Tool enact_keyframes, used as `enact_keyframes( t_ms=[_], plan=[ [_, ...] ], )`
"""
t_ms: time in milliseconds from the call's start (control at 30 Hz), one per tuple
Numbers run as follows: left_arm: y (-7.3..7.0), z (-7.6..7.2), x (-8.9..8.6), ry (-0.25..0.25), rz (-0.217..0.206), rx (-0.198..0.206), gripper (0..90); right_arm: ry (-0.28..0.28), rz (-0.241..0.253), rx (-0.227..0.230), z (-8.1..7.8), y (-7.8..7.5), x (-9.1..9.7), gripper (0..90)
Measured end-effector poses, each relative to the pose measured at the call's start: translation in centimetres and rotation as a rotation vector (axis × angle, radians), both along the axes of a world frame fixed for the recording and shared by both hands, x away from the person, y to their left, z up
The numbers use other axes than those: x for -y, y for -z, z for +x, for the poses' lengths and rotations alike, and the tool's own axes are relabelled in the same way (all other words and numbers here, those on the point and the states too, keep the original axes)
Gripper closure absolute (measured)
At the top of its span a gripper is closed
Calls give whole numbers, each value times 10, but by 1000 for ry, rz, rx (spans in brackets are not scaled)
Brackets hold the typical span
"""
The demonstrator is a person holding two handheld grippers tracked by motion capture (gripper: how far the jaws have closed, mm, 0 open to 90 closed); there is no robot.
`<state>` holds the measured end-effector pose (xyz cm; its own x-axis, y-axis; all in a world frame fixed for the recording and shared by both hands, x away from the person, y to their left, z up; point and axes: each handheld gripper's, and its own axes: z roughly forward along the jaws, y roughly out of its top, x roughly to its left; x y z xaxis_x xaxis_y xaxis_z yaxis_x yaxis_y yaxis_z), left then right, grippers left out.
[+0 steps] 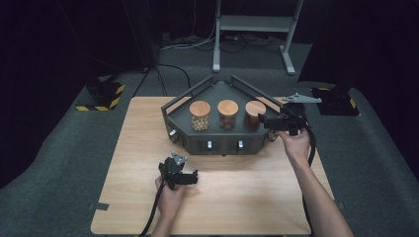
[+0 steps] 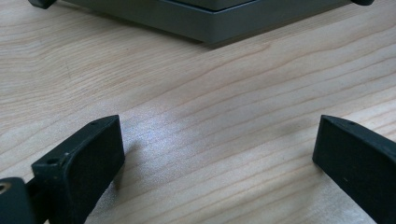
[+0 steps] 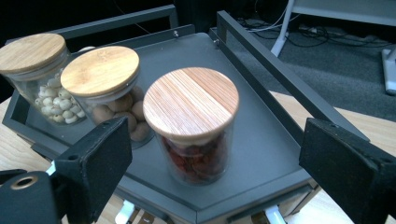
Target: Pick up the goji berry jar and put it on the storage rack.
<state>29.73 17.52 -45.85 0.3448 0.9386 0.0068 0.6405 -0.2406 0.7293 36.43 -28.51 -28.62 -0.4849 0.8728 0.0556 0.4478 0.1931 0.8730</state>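
The right gripper (image 1: 262,120) hangs at the right end of the grey rack (image 1: 217,146), held level with its jaws pointing toward nine o'clock in the high view; they stand wide apart with nothing pressed between them. Straight ahead of them, in the right gripper view at twelve o'clock, stands the jar of red contents (image 3: 196,130), upright, its long axis vertical under a striped wooden lid (image 3: 191,103). The jar sits centred in the gap between the two black jaws but a little beyond their tips, so neither pad touches the glass yet. In my judgement a short level advance toward nine o'clock would bring the pads either side of its body below the lid. Just past it, at ten o'clock in that view, is the jar of brown balls (image 3: 116,100), close beside the red one, so the far jaw has little room. Beyond that stands the jar of pale beads (image 3: 44,93). The left gripper (image 1: 185,178) lies well apart near the table's (image 1: 247,197) front, at seven o'clock from the rack, its jaws open over bare wood; the right hand (image 1: 295,144) is clearly the nearer.
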Motion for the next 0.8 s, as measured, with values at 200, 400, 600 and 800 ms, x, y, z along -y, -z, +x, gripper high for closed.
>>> enact_keyframes(
  t_ms=[200, 400, 600, 800],
  plan=[
    [0, 0, 0, 0, 0, 0, 21, 8, 12, 6, -5, 3, 8, 92],
    [0, 0, 0, 0, 1, 0, 21, 17, 21, 12, -10, 7, 14, 95],
    [0, 0, 0, 0, 0, 0, 21, 15, 29, 16, -15, 11, 20, 97],
    [0, 0, 0, 0, 0, 0, 21, 16, 41, 19, -18, 13, 26, 97]
  ],
)
